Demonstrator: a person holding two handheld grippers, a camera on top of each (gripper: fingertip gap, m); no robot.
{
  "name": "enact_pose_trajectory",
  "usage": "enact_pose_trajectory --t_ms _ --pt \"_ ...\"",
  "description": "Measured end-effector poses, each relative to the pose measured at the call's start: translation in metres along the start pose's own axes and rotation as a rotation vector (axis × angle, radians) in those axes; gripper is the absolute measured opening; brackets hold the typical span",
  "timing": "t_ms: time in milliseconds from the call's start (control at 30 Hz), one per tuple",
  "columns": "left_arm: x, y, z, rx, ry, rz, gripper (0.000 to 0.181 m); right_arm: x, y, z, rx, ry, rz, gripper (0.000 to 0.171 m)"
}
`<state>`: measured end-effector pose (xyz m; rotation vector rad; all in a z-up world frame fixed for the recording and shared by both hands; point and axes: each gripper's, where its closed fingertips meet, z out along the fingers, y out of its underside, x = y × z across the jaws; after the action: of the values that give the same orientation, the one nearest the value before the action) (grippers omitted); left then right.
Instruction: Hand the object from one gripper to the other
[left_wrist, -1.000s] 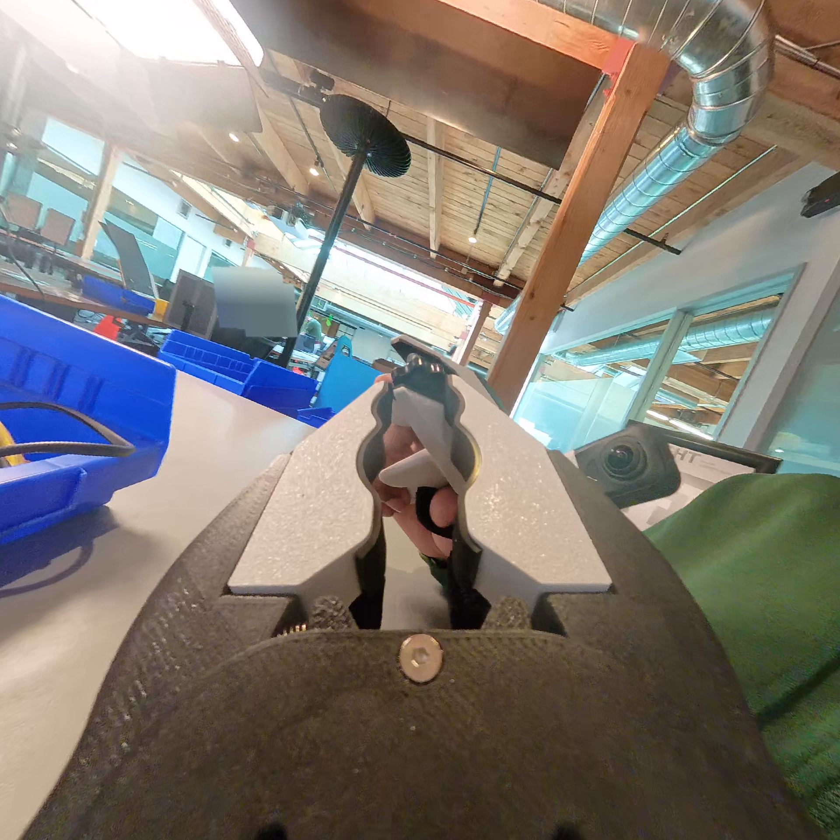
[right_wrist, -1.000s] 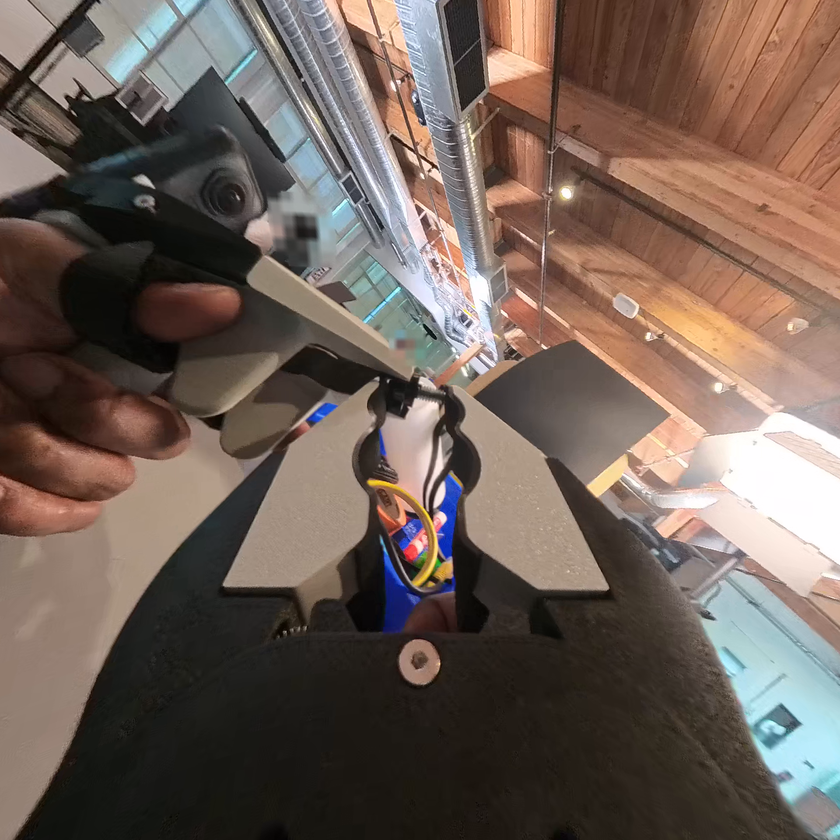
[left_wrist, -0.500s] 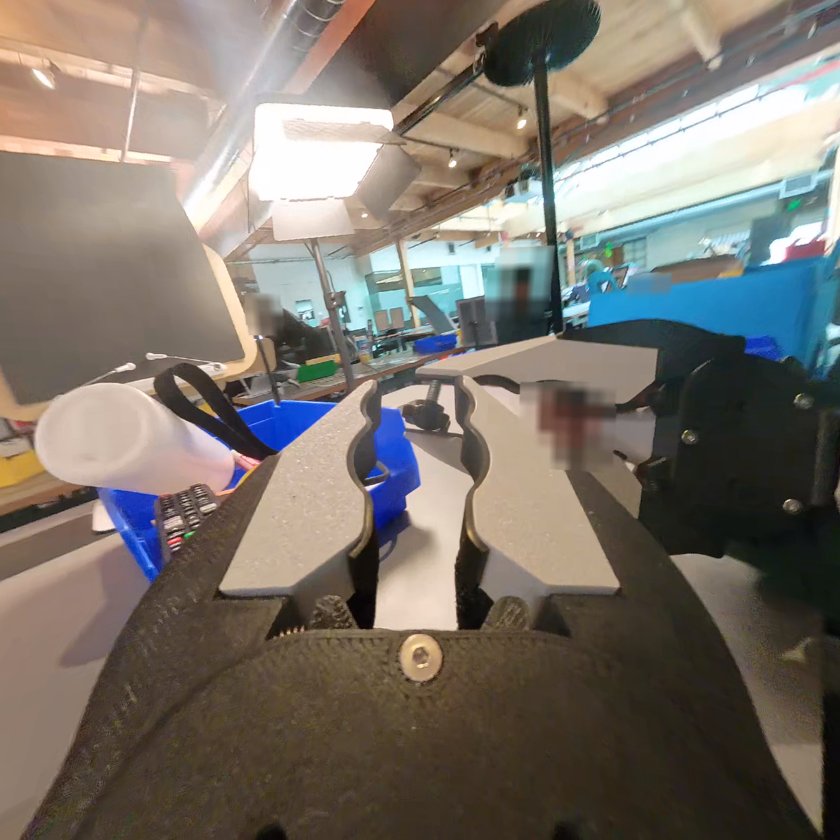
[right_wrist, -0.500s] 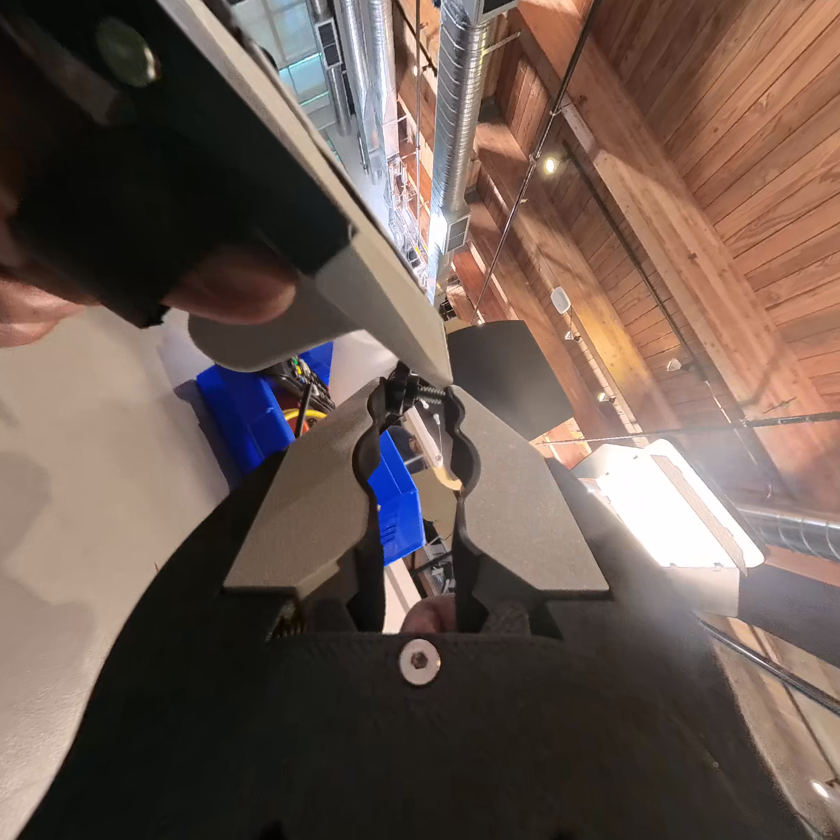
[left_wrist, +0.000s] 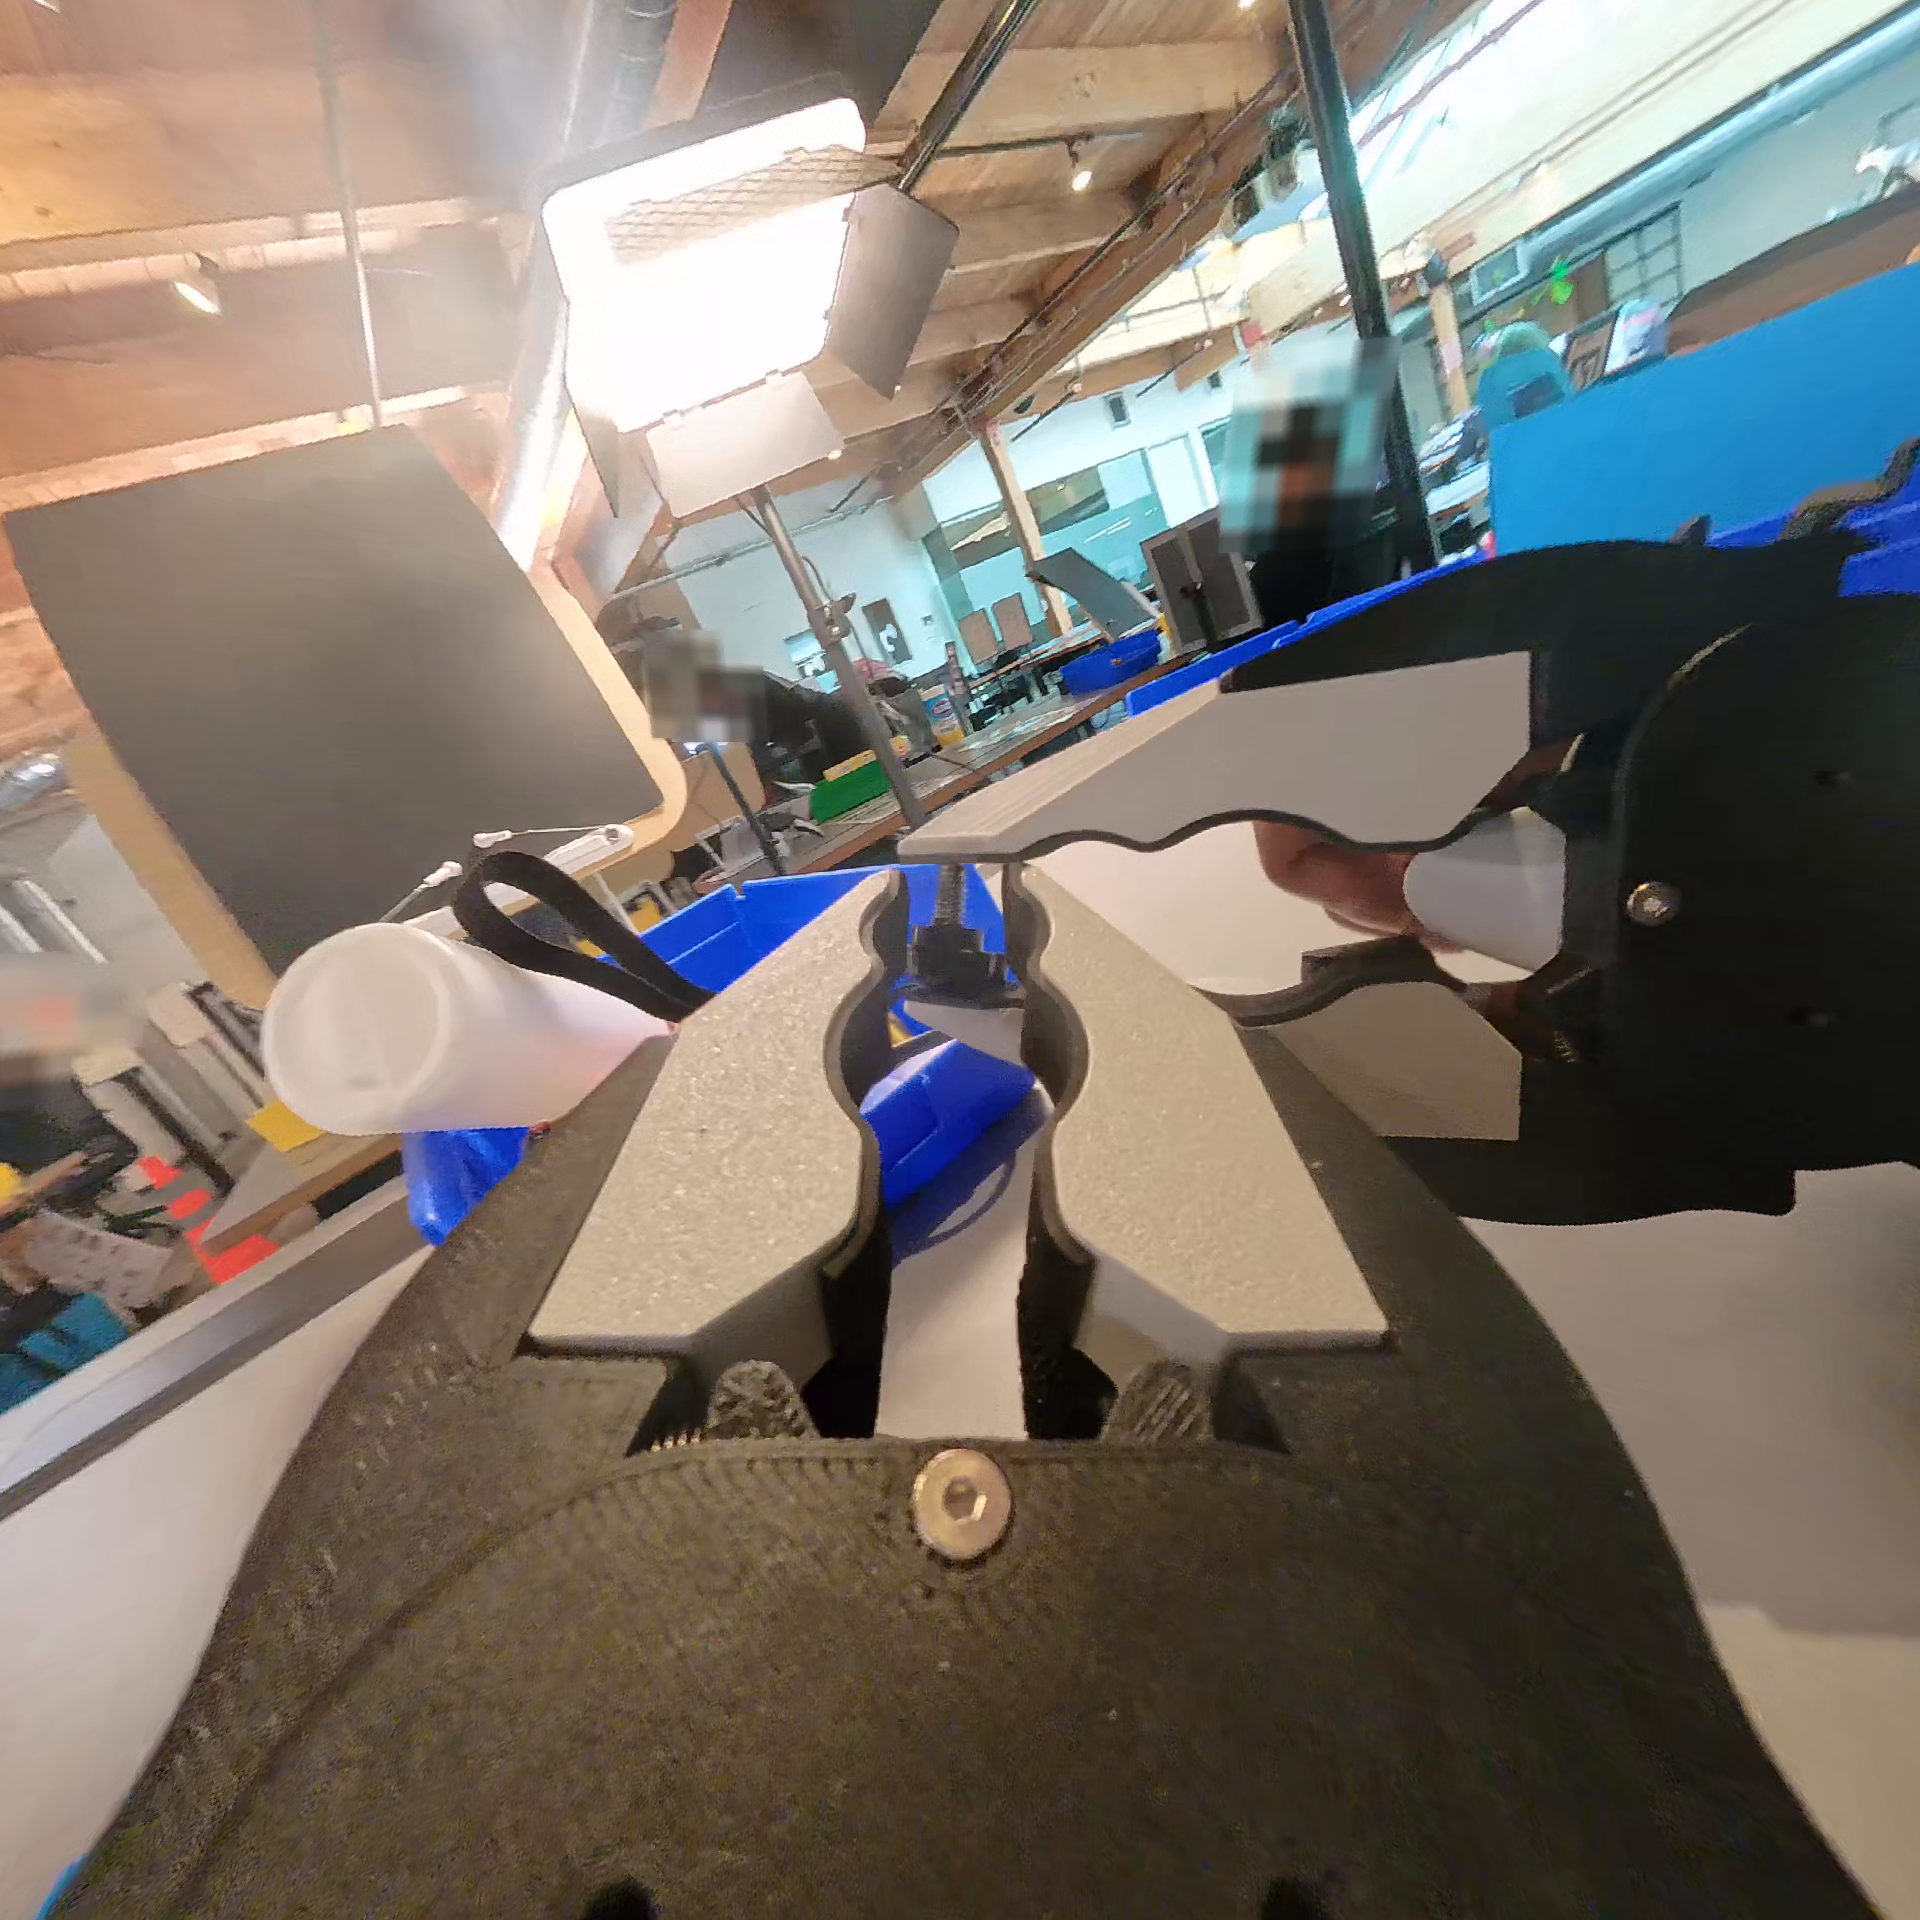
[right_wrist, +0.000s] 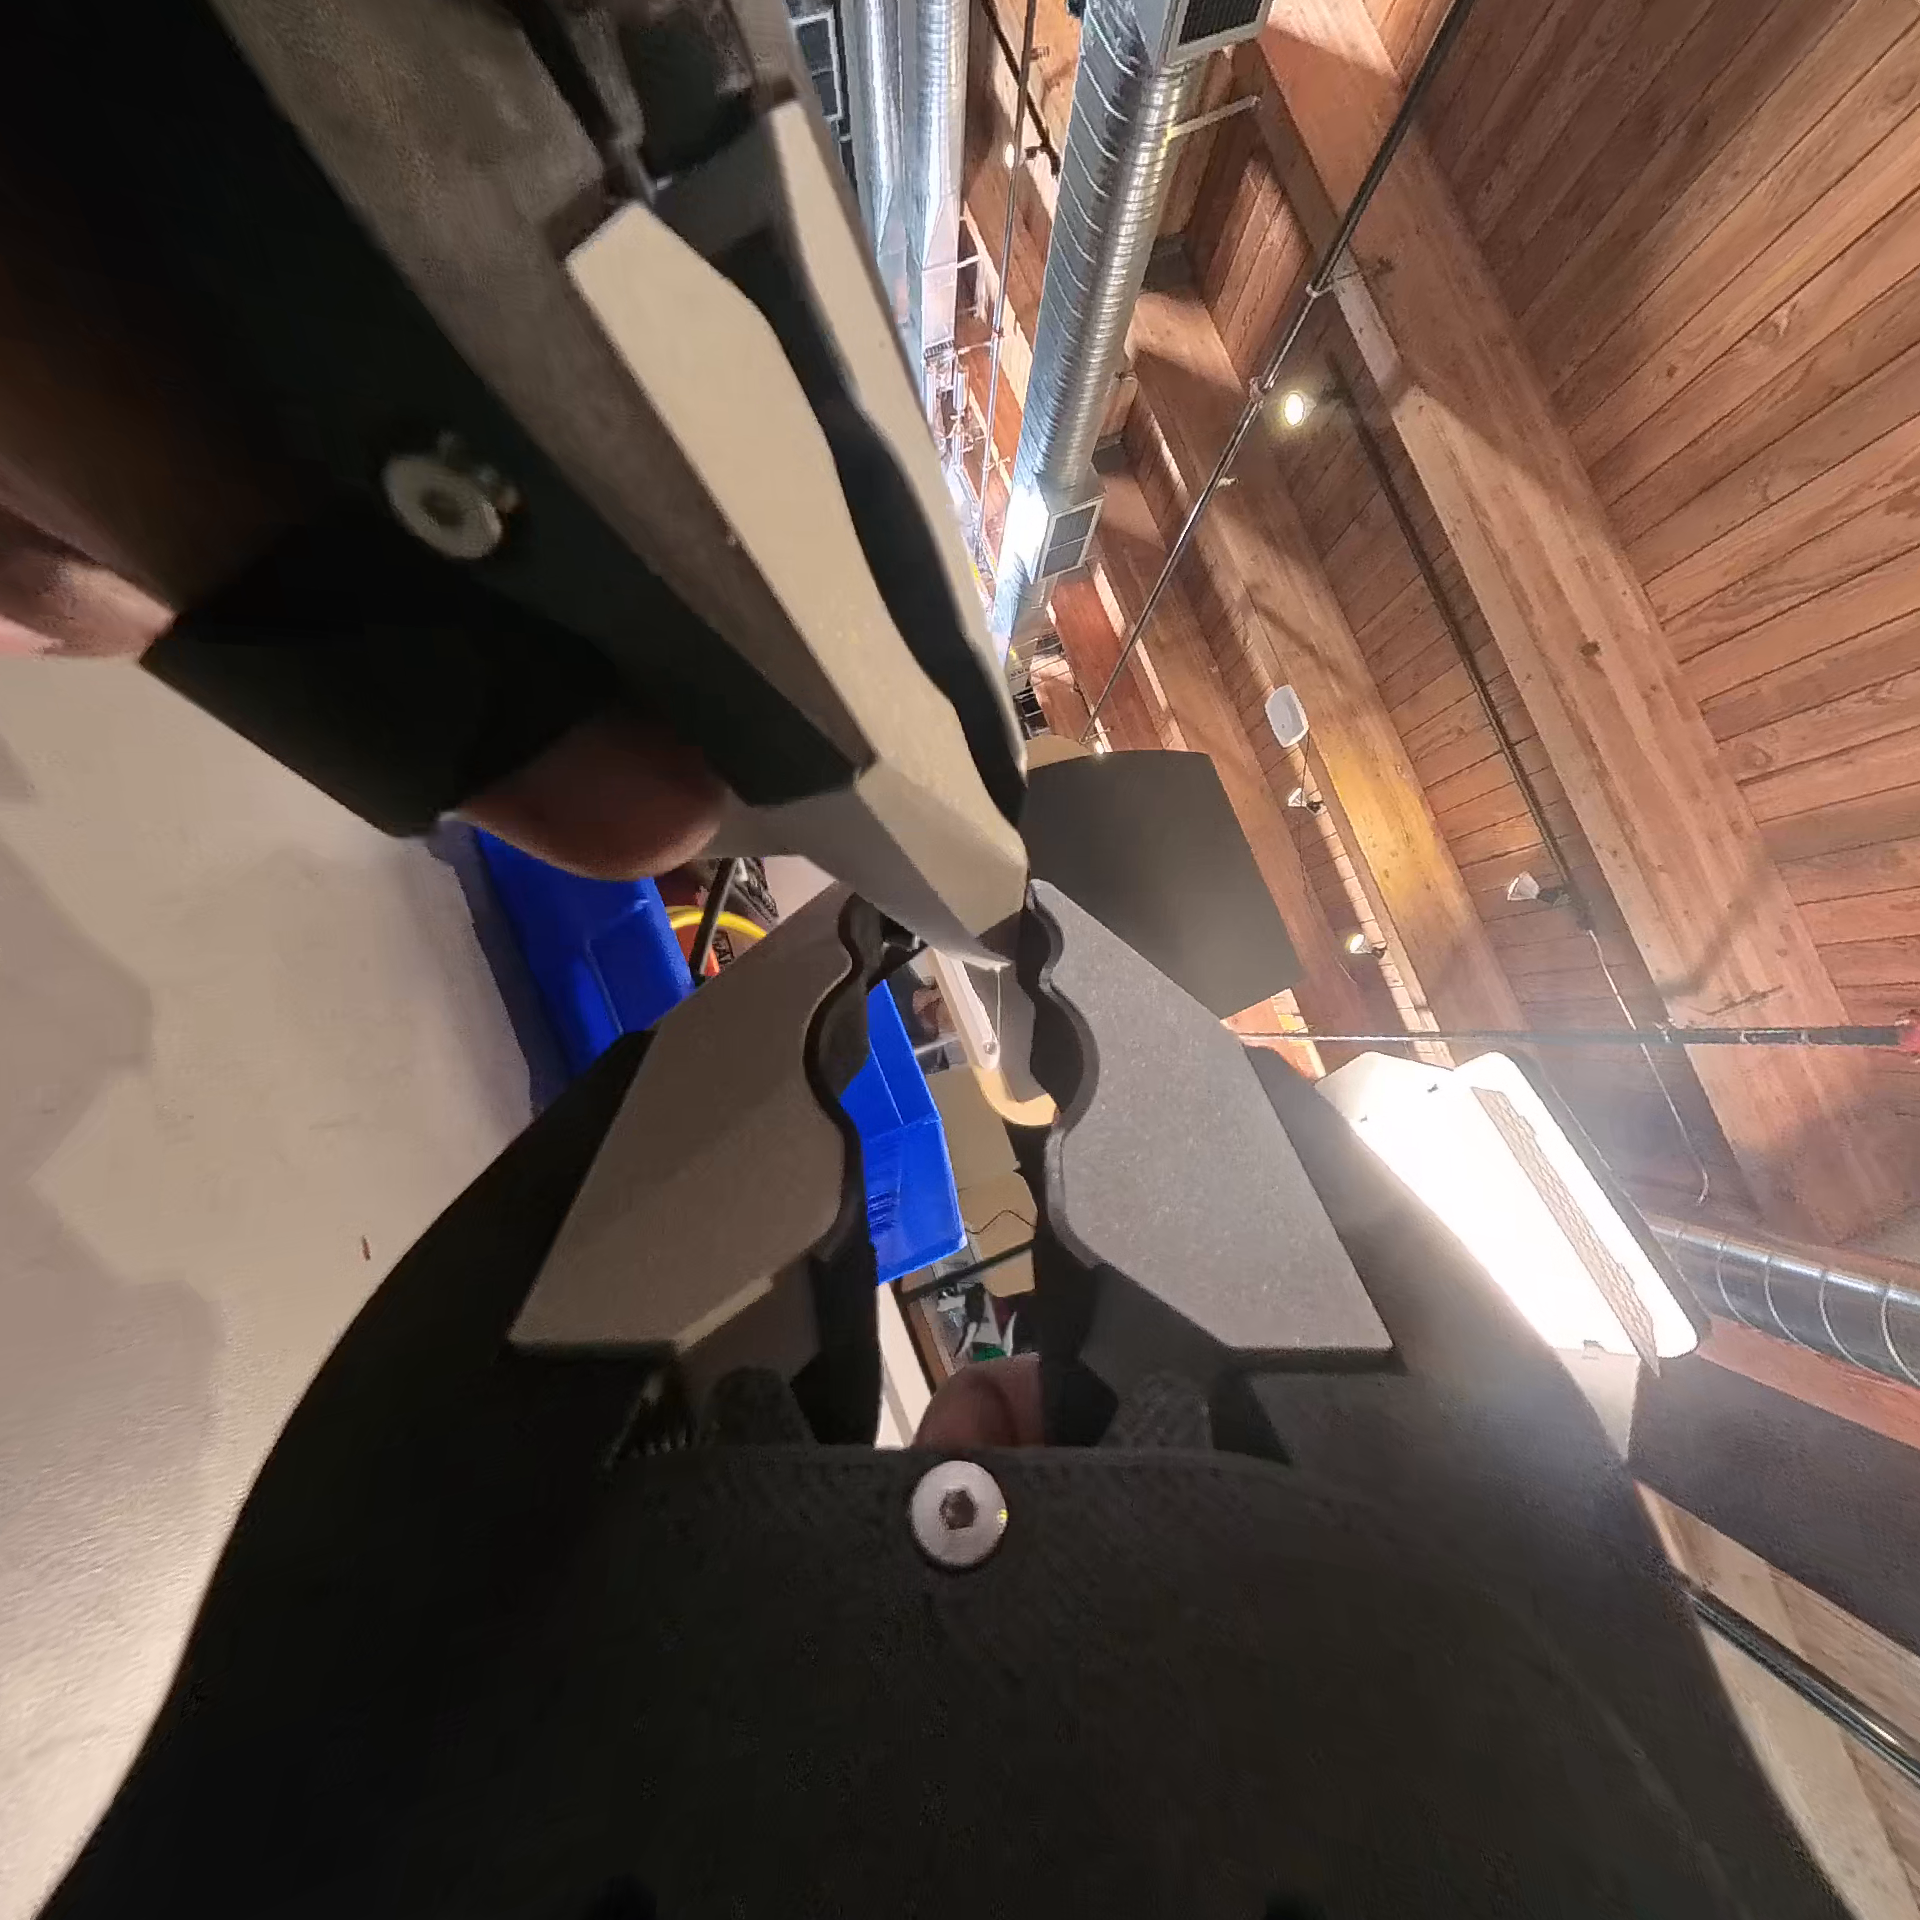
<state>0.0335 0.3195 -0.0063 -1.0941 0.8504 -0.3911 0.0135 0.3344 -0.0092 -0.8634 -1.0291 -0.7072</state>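
Observation:
The object is a small black thumb screw (left_wrist: 951, 951) with a knob and a threaded shaft, held upright above the table. My left gripper (left_wrist: 954, 894) has its grey fingers closed in on the knob from both sides. My right gripper (left_wrist: 945, 925) comes in from the right, held by a hand, and clamps the screw from above and below. In the right wrist view my right gripper (right_wrist: 951, 914) is shut at its tips. The left gripper (right_wrist: 1003, 894) reaches in from the upper left and hides most of the screw (right_wrist: 881, 938).
A blue bin (left_wrist: 935, 1101) stands just beyond the grippers, with a white tube (left_wrist: 416, 1029) and a black strap (left_wrist: 561, 935) sticking out of it. The grey table (left_wrist: 1558, 1403) lies below. A black panel (left_wrist: 312, 675) and a lit lamp panel (left_wrist: 707, 270) stand behind. Both grippers' tips are close together, under 4 cm apart.
My left gripper has moved onto the screw and its fingers have narrowed around the knob. My right gripper has kept hold of the screw throughout.

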Motion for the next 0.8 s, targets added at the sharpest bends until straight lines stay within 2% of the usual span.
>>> enact_pose_trajectory --t_ms 233,433,600,800 --pt "0.002 0.005 0.002 -0.054 -0.074 0.162 0.013 -0.003 0.001 0.0 -0.009 -0.007 -0.033 0.026" --pt "0.0 0.009 0.003 -0.072 -0.059 0.111 0.006 -0.007 -0.001 0.0 0.007 -0.026 -0.023 0.027" --pt "-0.007 0.006 0.001 -0.03 -0.014 -0.08 0.007 0.0 -0.003 0.0 0.032 -0.042 0.144 0.035" --pt "-0.018 -0.012 -0.007 0.138 0.117 -0.472 0.007 0.014 -0.007 -0.002 0.068 -0.032 0.331 0.037"
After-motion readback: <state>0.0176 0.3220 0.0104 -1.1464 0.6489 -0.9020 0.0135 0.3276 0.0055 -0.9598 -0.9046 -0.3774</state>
